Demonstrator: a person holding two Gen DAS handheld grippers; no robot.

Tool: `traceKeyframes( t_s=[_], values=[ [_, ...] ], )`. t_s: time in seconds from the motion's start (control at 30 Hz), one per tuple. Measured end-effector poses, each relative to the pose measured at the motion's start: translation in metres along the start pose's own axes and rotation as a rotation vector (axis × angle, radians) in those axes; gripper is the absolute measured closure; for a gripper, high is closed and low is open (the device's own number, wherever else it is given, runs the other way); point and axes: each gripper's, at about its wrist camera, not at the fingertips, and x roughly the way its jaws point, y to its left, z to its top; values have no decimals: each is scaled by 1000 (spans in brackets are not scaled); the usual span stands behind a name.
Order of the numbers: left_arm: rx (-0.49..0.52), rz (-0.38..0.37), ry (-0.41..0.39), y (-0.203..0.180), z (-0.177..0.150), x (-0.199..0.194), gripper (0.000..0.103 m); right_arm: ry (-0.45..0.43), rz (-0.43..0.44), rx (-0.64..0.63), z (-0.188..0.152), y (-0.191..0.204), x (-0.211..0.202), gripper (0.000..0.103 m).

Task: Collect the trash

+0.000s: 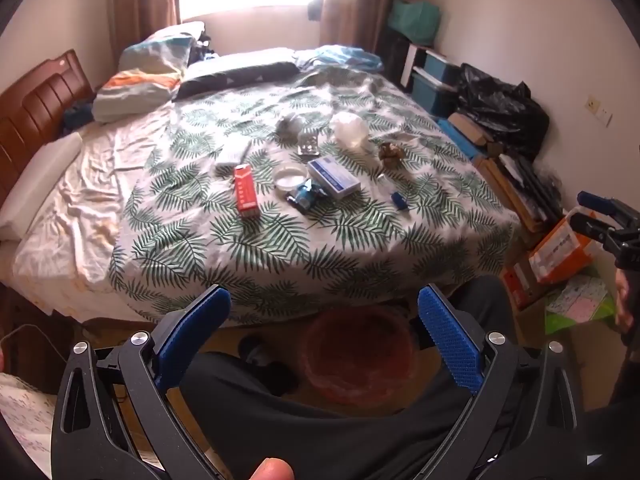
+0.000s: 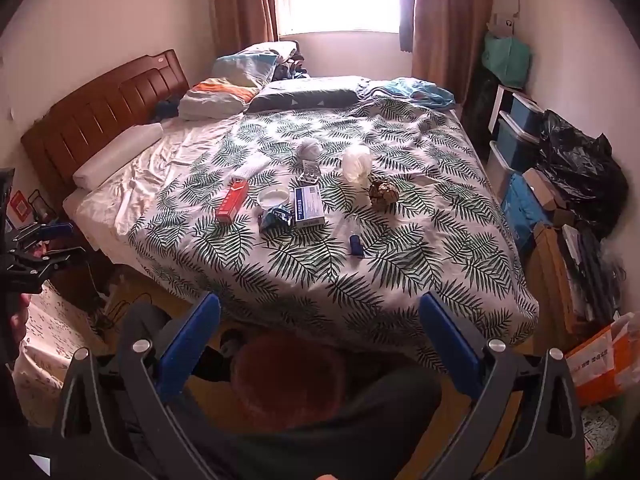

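Note:
Trash lies on the leaf-print bedspread: a red box, a white round lid, a blue crumpled wrapper, a blue-and-white box, a blister pack, a clear plastic bag, a brown crumpled ball and a small blue item. The same items show in the right wrist view, with the red box and blue-and-white box. My left gripper and right gripper are open and empty, held in front of the bed's foot above a reddish bin.
Pillows and a wooden headboard are at the left. Boxes, blue drawers and a black bag crowd the right wall. An orange box stands on the floor at right. Curtains frame the window.

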Motion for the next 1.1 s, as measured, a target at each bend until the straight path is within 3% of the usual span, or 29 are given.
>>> traceKeyframes(
  t_s=[1.1],
  values=[
    [9, -1, 18, 2, 0, 8, 6, 25, 25, -25, 0, -1, 11, 5]
  ],
)
